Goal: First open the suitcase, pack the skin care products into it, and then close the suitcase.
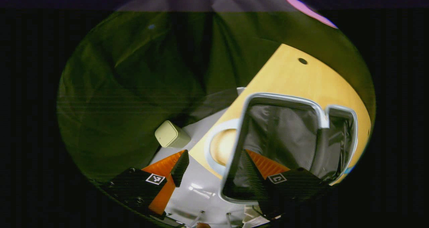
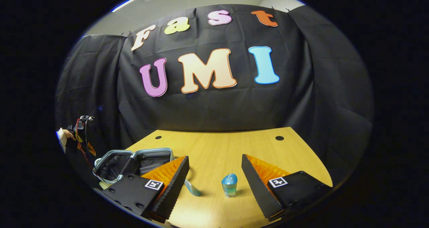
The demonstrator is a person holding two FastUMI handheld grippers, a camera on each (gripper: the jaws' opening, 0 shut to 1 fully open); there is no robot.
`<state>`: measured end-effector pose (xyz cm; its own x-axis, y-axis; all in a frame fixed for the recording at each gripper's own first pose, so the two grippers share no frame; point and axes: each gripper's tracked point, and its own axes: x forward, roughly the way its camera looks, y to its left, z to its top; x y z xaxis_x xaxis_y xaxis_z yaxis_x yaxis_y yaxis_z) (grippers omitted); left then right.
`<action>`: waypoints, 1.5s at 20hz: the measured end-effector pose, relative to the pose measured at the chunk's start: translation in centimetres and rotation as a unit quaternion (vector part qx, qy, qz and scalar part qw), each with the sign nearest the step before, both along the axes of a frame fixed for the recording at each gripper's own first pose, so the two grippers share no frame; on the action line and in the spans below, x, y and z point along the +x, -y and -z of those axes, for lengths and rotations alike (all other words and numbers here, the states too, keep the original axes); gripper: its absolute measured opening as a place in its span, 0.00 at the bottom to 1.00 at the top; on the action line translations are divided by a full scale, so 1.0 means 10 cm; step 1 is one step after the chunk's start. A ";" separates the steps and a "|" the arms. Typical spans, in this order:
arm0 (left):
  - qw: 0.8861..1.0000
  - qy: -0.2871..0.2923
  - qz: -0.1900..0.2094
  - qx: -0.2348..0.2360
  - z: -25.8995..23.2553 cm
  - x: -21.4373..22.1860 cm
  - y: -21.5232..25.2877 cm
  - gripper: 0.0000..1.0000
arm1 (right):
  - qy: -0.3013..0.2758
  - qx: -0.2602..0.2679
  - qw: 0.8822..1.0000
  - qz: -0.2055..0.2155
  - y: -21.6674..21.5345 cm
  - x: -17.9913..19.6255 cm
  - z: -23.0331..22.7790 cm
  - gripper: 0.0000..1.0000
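The right gripper (image 2: pixel 214 176) gapes wide, holding nothing; a small blue-capped bottle (image 2: pixel 229 185) stands on bare table (image 2: pixel 234 147) between its fingers. The open suitcase (image 2: pixel 134 162) lies far left. The left gripper (image 1: pixel 214 169), spread and empty, straddles the suitcase's silver rim (image 1: pixel 234 147).

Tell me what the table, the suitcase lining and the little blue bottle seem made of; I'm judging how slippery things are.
Table: light wood or wood-look laminate, matte, with fine straight grain lines.
Suitcase: pale, smooth hard rim, probably plastic; the lining looks like thin grey fabric, creased and slightly shiny.
Bottle: clear blue, light passes through, so plastic or glass; I cannot tell which.
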<state>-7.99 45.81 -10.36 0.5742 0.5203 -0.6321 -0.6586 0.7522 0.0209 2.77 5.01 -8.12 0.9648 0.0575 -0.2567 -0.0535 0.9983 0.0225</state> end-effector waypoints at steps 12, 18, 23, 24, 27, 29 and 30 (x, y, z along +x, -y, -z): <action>0.972 -0.006 0.228 -0.055 0.34 0.31 3.46 0.96 | -0.073 0.003 0.994 -0.078 0.52 -0.11 0.43 0.98; 0.950 0.021 0.305 -0.059 0.66 0.80 4.65 0.97 | -0.111 0.003 0.986 -0.123 0.69 -0.01 0.85 0.98; 0.943 0.047 0.328 -0.019 0.83 1.20 5.06 0.96 | -0.139 -0.007 0.978 -0.154 0.74 0.03 1.21 0.98; 0.946 0.046 0.322 -0.016 0.92 1.26 5.08 0.96 | -0.144 -0.008 0.977 -0.159 0.75 0.02 1.28 0.98; 0.952 0.062 0.299 0.001 1.04 1.47 5.11 0.97 | -0.159 -0.014 0.972 -0.171 0.74 -0.03 1.49 0.98; 0.950 0.091 0.297 0.021 0.98 1.65 5.12 0.96 | -0.161 -0.020 0.971 -0.174 0.76 -0.05 1.60 0.94; 0.948 0.103 0.300 0.031 0.96 1.74 5.14 0.97 | -0.163 -0.022 0.971 -0.174 0.77 -0.03 1.64 0.98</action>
<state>9.41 -5.59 -19.99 0.8864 0.0941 -0.4532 -0.1079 0.9941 -0.0046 2.45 -2.65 -24.50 0.7560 0.3476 -0.5547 -0.3846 0.9216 0.0533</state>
